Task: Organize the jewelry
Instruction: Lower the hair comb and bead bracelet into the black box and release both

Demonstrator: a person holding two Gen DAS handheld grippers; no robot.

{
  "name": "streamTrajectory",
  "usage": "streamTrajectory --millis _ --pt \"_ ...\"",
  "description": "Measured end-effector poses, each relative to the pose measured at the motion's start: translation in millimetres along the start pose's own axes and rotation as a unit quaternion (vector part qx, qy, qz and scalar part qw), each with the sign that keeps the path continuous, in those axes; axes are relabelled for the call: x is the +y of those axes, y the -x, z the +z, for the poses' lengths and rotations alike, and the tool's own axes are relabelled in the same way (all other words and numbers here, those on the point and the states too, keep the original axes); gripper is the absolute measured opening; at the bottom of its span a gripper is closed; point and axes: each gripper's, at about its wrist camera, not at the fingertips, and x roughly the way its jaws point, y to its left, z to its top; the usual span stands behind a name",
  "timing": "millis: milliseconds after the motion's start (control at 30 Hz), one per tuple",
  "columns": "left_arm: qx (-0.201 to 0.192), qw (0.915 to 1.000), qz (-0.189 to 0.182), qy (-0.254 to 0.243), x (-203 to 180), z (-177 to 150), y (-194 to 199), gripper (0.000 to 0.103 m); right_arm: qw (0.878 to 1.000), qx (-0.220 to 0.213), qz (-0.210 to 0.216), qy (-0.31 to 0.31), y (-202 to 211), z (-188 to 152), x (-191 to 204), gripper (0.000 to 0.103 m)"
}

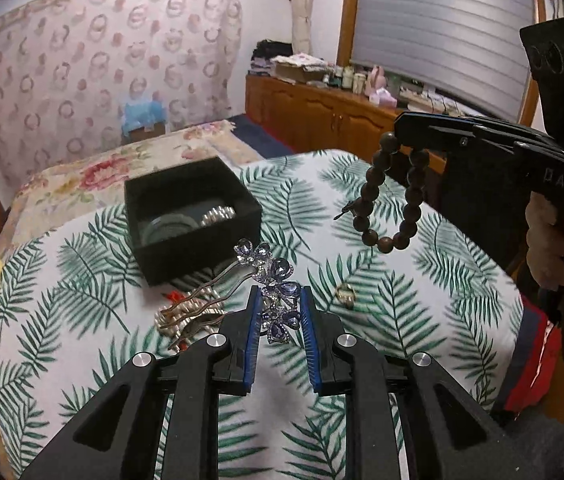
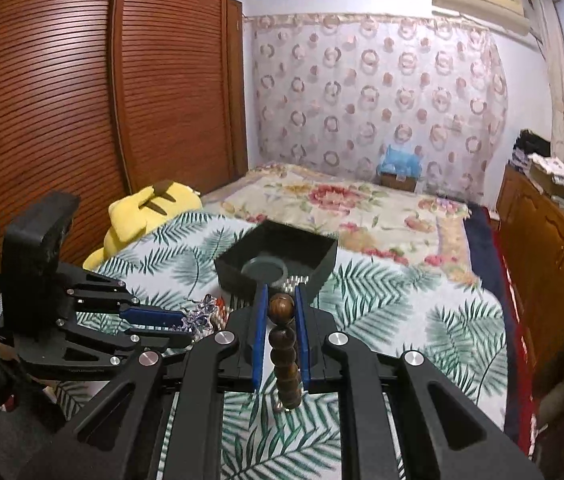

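The left gripper (image 1: 280,312) is closed on a hairpin (image 1: 270,280) with blue crystal flowers. The jewelled head runs lengthwise between the blue pads (image 1: 253,334), its long axis pointing away from the camera toward the box (image 1: 192,216), while its wavy metal prongs trail off to the left over the leaf-print sheet (image 1: 422,300). A second, gold-toned hairpin (image 1: 186,320) lies on the sheet just left of the gripper, with something red peeking out beside it; I cannot tell what.

The right gripper (image 2: 281,312) is clamped on one bead of a bracelet (image 2: 284,344) of dark wooden beads. In the left wrist view the bracelet (image 1: 392,196) hangs as a loop straight down from the fingertips, above the sheet and to the right of the box, a short cord end sticking out on its left side.

One open black box sits on the sheet, its far edge near the floral blanket (image 2: 342,204). Inside are one pale green bangle (image 2: 264,270) lying flat and one silver beaded piece (image 1: 218,214) beside it. A single ring (image 1: 345,292) rests on the sheet right of the left gripper. A yellow plush toy (image 2: 142,210) lies at the bed's edge.
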Motion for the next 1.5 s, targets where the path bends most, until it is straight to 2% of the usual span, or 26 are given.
streamTrajectory --millis 333,767,967,1033,1100,1300,1500 --pt "-0.026 0.9994 0.016 0.016 33.2 42.0 -5.4 0.018 1.000 -0.016 0.017 0.020 -31.0 43.7 -9.8 0.015" --pt "-0.020 0.9990 0.013 0.038 71.2 85.1 -31.0 0.018 0.997 0.031 0.064 0.004 -118.1 77.7 -33.9 0.015" --pt "-0.005 0.9987 0.008 0.050 89.4 93.6 -49.6 0.018 0.993 0.066 0.093 -0.017 -157.4 76.5 -41.1 0.016" --pt "0.000 0.9986 0.006 0.053 93.7 95.7 -56.8 0.018 0.994 0.072 0.087 -0.013 -164.4 75.6 -42.8 0.020" --pt "0.004 0.9985 0.004 0.055 96.8 97.1 -63.3 0.018 0.994 0.072 0.085 -0.021 -167.9 73.7 -48.3 0.020" --pt "0.023 0.9986 0.000 0.047 94.8 98.4 -84.7 0.018 0.994 0.066 0.065 -0.062 -159.9 55.8 -71.9 0.020" --pt "0.033 0.9986 -0.008 0.041 92.6 97.8 -99.6 0.018 0.994 0.074 0.042 -0.071 -142.2 31.6 -78.4 0.020"
